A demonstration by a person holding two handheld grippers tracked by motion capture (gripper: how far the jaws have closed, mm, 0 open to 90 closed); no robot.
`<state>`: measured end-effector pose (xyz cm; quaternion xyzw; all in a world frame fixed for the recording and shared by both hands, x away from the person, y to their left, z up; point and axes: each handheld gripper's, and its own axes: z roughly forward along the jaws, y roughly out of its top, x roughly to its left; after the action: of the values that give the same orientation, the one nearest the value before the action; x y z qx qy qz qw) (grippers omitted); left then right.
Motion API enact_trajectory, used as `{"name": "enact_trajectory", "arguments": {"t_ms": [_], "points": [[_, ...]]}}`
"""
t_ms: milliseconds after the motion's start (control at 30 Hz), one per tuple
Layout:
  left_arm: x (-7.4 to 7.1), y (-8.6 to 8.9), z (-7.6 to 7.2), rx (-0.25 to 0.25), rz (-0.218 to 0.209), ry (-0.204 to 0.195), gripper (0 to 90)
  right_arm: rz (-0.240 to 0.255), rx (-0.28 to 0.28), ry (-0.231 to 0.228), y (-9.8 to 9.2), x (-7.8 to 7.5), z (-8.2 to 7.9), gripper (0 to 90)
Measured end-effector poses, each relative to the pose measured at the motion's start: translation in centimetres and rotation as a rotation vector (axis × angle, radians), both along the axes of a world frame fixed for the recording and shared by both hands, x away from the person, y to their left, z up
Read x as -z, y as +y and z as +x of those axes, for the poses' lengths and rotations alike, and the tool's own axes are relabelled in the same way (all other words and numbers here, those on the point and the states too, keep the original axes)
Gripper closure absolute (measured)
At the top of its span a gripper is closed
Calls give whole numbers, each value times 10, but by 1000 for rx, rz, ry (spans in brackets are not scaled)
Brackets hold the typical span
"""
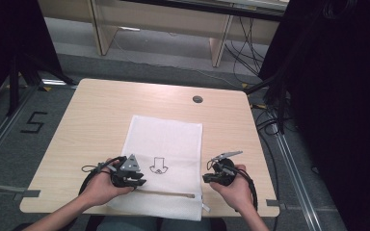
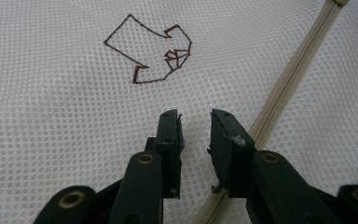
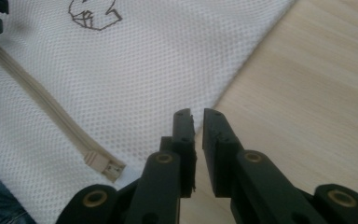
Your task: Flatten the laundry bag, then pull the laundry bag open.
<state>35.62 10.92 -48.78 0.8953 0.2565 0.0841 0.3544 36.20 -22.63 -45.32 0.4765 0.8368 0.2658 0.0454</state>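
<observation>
A white mesh bag [image 1: 166, 144] [image 2: 51, 116] [image 3: 168, 60] lies flat on the wooden table [image 1: 96, 110], with a brown arrow outline [image 1: 157, 166] [image 2: 151, 53] drawn on it. A beige zipper [image 1: 168, 193] [image 2: 289, 79] [image 3: 42, 102] runs along its near edge and ends in a slider [image 3: 105, 165] near the right corner. My left gripper [image 1: 142, 182] [image 2: 196, 116] hovers open over the mesh beside the zipper, with nothing between its jaws. My right gripper [image 1: 206, 178] [image 3: 198, 114] sits at the bag's right edge, its jaws a narrow slit apart and holding nothing.
A round cable hole [image 1: 197, 99] sits near the table's far edge. Cables [image 1: 270, 120] trail over the floor to the right, and a "5" [image 1: 33, 122] is marked on the floor at the left. Black curtains flank both sides.
</observation>
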Motion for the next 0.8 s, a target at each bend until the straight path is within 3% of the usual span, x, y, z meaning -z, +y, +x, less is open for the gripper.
{"name": "enact_trajectory", "arguments": {"t_ms": [33,67,167,200,300,400,500,533,600,633,667,700,733,800], "points": [[0,0,0,1,0,2,715,-3,-26,-17,1,1,1,866],[1,0,0,0,-4,4,711,-5,-16,14,4,-1,-2,883],[1,1,1,13,8,-9,696,-16,-39,44,9,0,-4,900],[1,1,1,13,8,-9,694,-19,-60,33,9,1,-4,900],[3,0,-1,-7,0,-8,682,-20,-55,120,15,2,-9,900],[2,-1,0,-11,-3,-18,672,-33,-97,114,16,6,-8,900],[2,-2,0,-3,-24,-15,663,-40,-94,135,15,6,-12,900],[2,-2,0,15,-11,-26,661,-41,-78,157,16,5,-13,900],[4,-2,-1,9,-18,-17,652,-46,-93,144,16,6,-13,900],[3,-1,0,38,-10,-23,650,-48,-98,147,18,7,-13,900],[3,-1,0,39,-7,-28,646,-48,-71,160,20,7,-13,900],[3,-2,-2,24,-30,-8,644,-46,-78,164,21,8,-13,900],[2,-1,-2,29,-23,-17,642,-49,-89,153,21,11,-11,900],[2,-3,-2,28,-41,-13,634,-51,-75,179,23,13,-11,900]]}}
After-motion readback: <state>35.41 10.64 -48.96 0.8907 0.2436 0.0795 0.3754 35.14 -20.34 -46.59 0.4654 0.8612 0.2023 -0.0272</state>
